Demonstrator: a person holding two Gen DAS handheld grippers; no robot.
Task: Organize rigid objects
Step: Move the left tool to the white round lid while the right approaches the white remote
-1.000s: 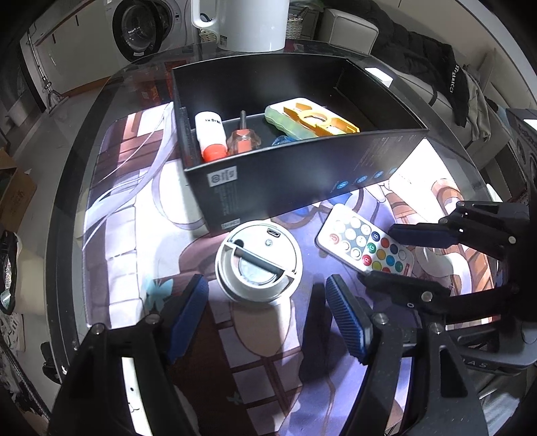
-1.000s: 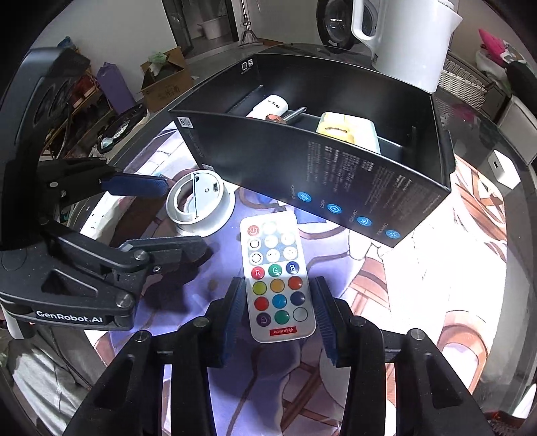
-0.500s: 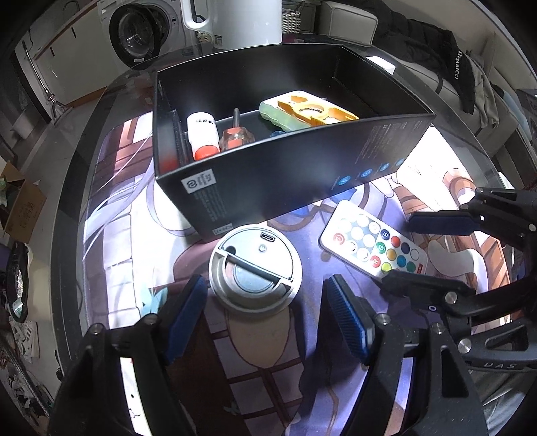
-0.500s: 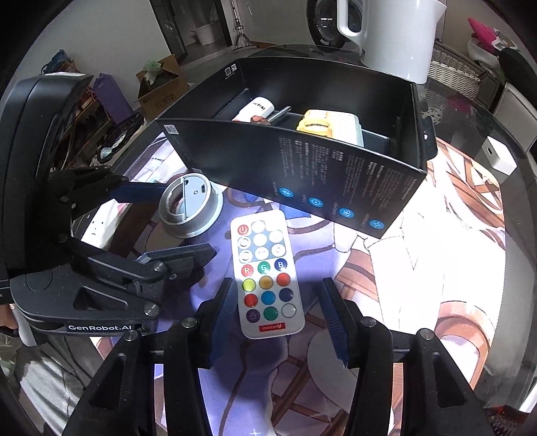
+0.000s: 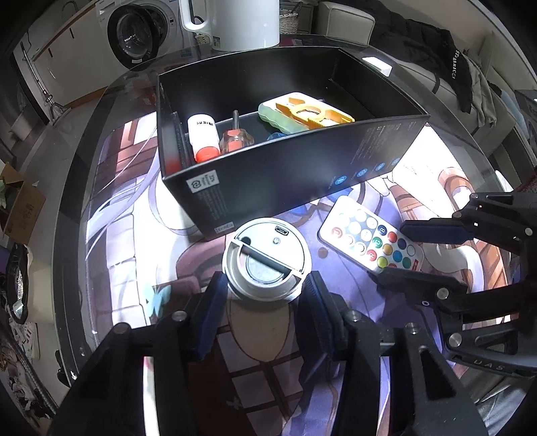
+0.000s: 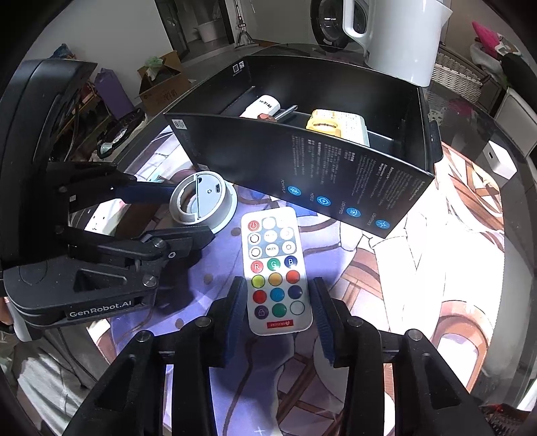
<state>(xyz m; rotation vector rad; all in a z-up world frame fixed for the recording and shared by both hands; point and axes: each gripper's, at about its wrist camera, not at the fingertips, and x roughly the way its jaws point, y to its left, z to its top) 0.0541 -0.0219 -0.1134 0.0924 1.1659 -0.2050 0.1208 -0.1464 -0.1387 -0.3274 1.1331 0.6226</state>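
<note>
A round white device (image 5: 266, 258) lies on the printed mat just in front of the black box (image 5: 268, 187). My left gripper (image 5: 266, 295) straddles it, jaws closing, both blue pads against its sides. Right of it lies a white remote (image 6: 277, 268) with coloured buttons. My right gripper (image 6: 278, 302) has the remote's near end between its jaws, which are closing, pads at its long edges. The right wrist view shows the left gripper (image 6: 188, 214) around the device (image 6: 201, 198). The box holds a white bottle with an orange cap (image 5: 201, 137), a screwdriver (image 5: 235, 137) and a green and yellow item (image 5: 302, 112).
A white kettle (image 5: 241, 23) stands behind the box on the round glass table. A small white block (image 6: 500, 161) sits near the table's right rim. A washing machine (image 5: 137, 30) and a dark garment (image 5: 436, 37) lie beyond the table.
The left jaws, wide apart before, have come in against the round device. The right jaws widened a little around the remote, then narrowed onto it again. Neither object has shifted.
</note>
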